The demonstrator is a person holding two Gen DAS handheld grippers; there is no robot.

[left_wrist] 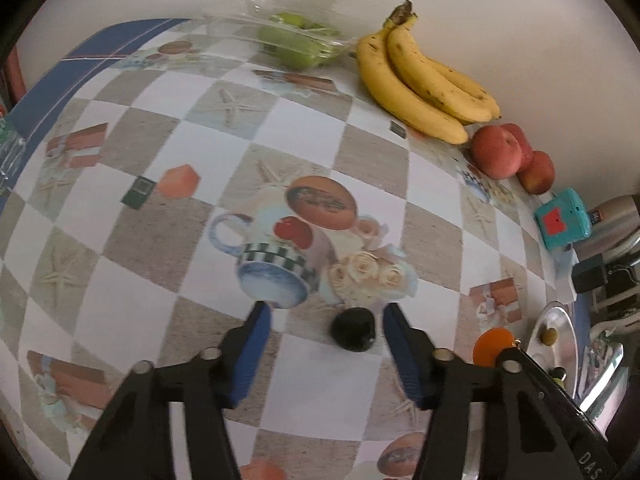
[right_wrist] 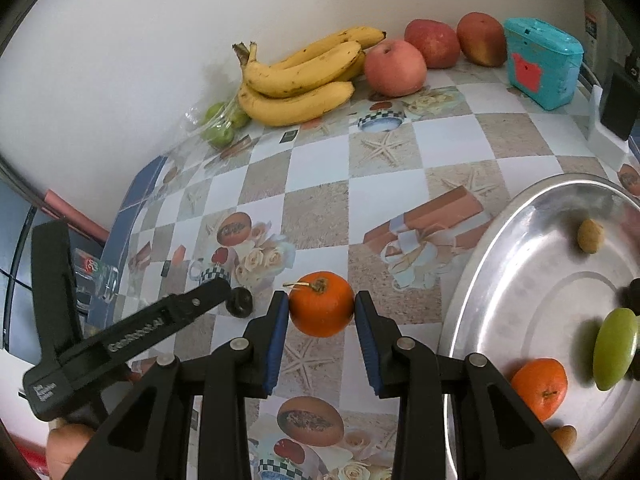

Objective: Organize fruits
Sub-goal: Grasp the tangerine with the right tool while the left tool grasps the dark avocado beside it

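My right gripper (right_wrist: 321, 314) pinches the orange (right_wrist: 321, 304); tray (right_wrist: 500, 248) to its right. Left gripper (left_wrist: 326, 322) half-open, dark fruit (left_wrist: 353, 329) loose between jaws. Risk: round orange squirting out in transit.

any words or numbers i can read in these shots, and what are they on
"DAS": white letters on the right gripper's black body, cut off by the left view's edge.
Raised lettering and a small white label on the left gripper: too blurred to read.
Teal box: red sticker, no legible text.
Printed tablecloth: no readable words.
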